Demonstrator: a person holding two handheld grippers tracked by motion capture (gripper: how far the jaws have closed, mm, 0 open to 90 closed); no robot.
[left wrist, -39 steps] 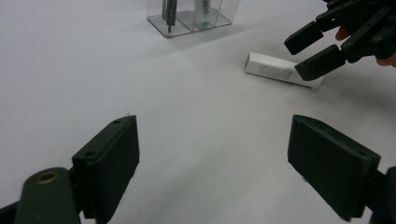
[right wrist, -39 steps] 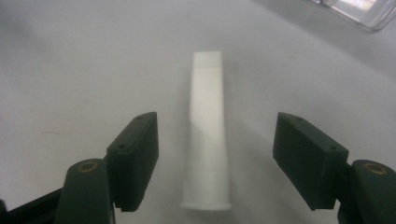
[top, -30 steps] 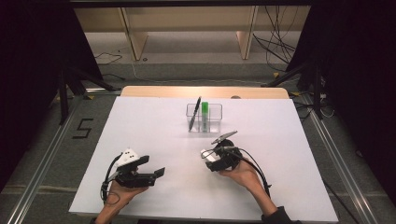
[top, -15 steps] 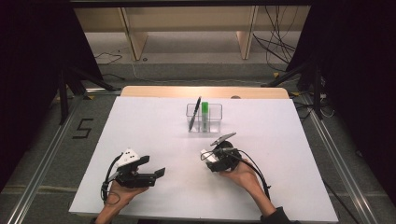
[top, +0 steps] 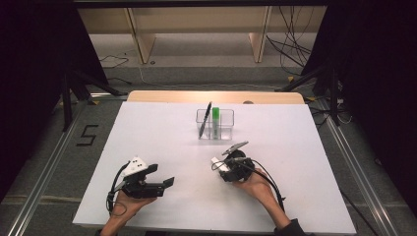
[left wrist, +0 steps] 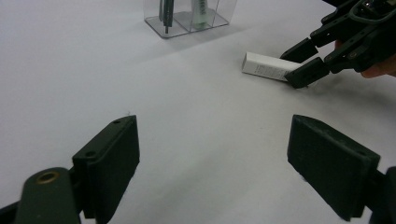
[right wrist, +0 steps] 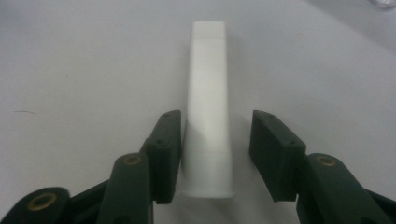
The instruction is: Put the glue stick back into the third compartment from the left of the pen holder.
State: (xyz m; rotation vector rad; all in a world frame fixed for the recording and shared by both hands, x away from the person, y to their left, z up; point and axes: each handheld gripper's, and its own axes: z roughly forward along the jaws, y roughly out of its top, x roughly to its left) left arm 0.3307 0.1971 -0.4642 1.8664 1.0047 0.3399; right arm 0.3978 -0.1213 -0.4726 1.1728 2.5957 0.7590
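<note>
The right gripper (right wrist: 215, 140) sits low over the table with the small white rectangular eraser-like block (right wrist: 208, 107) lying flat between its two black jaws; the jaws have just been closing around it, the left pad seems to touch the block's long side while a narrow gap shows on the other side, so it is not yet pinched. The block's far end reaches out past the jaw tips. In the left gripper view the same block (left wrist: 266, 66) lies on the table with the right gripper's (left wrist: 302, 63) jaws at its near end. The left gripper (left wrist: 212, 163), held in the person's left hand (top: 125, 209) near the table's front edge, has its jaws spread wide with nothing between them. Both rest over a plain white tabletop (top: 162, 142). Farther back stands a clear plastic divided box (top: 215, 125) holding a dark pen (top: 205, 119) and a green-capped marker (top: 215, 117). Beyond the table lie a grey floor (top: 196, 73), cables (top: 295, 39) and pale wooden legs (top: 137, 34).
</note>
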